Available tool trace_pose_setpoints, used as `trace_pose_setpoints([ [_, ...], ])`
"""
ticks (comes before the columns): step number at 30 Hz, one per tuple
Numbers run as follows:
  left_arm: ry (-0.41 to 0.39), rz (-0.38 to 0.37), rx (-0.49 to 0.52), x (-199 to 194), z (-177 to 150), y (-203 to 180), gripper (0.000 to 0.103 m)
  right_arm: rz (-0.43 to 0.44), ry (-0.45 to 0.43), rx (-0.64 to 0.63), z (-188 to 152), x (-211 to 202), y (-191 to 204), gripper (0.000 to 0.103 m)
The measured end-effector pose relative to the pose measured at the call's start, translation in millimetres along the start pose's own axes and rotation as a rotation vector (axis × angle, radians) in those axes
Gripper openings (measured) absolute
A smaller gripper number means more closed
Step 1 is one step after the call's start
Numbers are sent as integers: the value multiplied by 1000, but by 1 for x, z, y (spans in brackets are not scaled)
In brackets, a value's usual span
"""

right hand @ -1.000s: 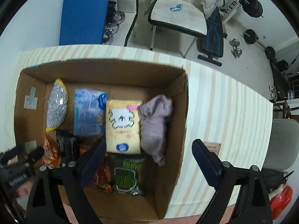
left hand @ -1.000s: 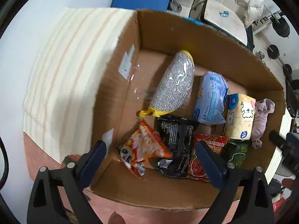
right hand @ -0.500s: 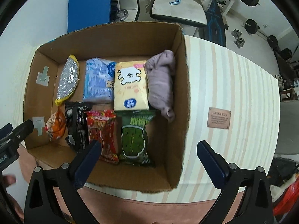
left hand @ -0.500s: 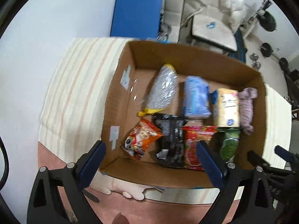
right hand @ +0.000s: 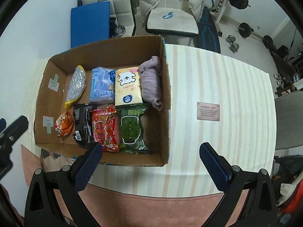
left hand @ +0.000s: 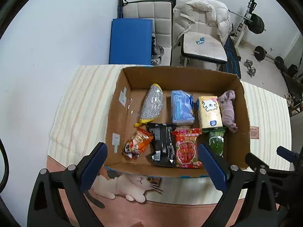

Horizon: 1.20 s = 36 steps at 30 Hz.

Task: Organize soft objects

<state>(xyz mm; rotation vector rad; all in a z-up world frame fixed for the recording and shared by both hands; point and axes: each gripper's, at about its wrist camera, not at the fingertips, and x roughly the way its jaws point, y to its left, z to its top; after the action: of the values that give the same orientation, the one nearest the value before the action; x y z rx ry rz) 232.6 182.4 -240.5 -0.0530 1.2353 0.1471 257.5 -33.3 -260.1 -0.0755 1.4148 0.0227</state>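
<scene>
An open cardboard box (left hand: 244, 124) (right hand: 165, 94) stands on the striped tablecloth. Its far row holds a silver scrubber (left hand: 152, 104), a blue tissue pack (left hand: 181, 107), a yellow tissue pack (left hand: 209, 111) and a rolled mauve cloth (left hand: 227, 109) (right hand: 151, 83). Orange (left hand: 137, 143), black (left hand: 162, 144), red (left hand: 187, 147) and green (right hand: 132, 130) snack packets fill the near row. My left gripper (left hand: 153, 162) hangs open above the box's near edge, holding nothing. My right gripper (right hand: 150, 166) is wide open over the box's near right corner, also holding nothing.
A brown label (right hand: 208, 111) lies on the cloth right of the box. A cat picture (left hand: 132, 185) shows on the pink mat at the table's near edge. Beyond the table are a blue pad (left hand: 130, 41), a bench with a white jacket (left hand: 202, 30) and weights; a grey chair (right hand: 287, 121) stands at the right.
Both grippers have risen and drawn back from the box, so it looks smaller and farther in both views. The right jaws spread slightly wider. The box's contents have not moved.
</scene>
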Motion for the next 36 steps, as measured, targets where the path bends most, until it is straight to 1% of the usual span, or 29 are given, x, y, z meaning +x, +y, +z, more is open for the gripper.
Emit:
trace_pose_setpoints([
  [5, -5, -6, -8, -8, -5, 1, 99, -4, -9, 6, -4, -7, -6, 103],
  [9, -39, -25, -6, -34, -11, -2, 99, 9, -41, -1, -10, -25, -7, 103],
  [10, -56, -28, -3, -47, -13, -3, 99, 13, -52, -2, -13, -32, -8, 103],
  [13, -103, -43, 7, -81, -20, -5, 99, 30, -86, 2, -23, -58, -12, 103],
  [16, -157, -41, 12, -122, -30, -8, 99, 46, -133, 14, -35, -90, -20, 103],
  [20, -192, -57, 13, -162, -45, -9, 99, 69, -193, 23, -59, -135, -28, 103],
  [22, -197, -61, 15, -177, -53, -9, 99, 75, -218, 23, -72, -157, -29, 103],
  [26, -214, -56, 18, -203, -68, -7, 99, 83, -257, 17, -93, -194, -31, 103],
  [31, -236, -68, -5, -228, -81, -1, 99, 64, -313, 2, -117, -235, -31, 103],
  [33, -245, -77, -7, -235, -84, -1, 99, 59, -334, -14, -123, -249, -28, 103],
  [36, -264, -69, -2, -242, -87, -1, 99, 54, -359, -37, -129, -266, -24, 103],
])
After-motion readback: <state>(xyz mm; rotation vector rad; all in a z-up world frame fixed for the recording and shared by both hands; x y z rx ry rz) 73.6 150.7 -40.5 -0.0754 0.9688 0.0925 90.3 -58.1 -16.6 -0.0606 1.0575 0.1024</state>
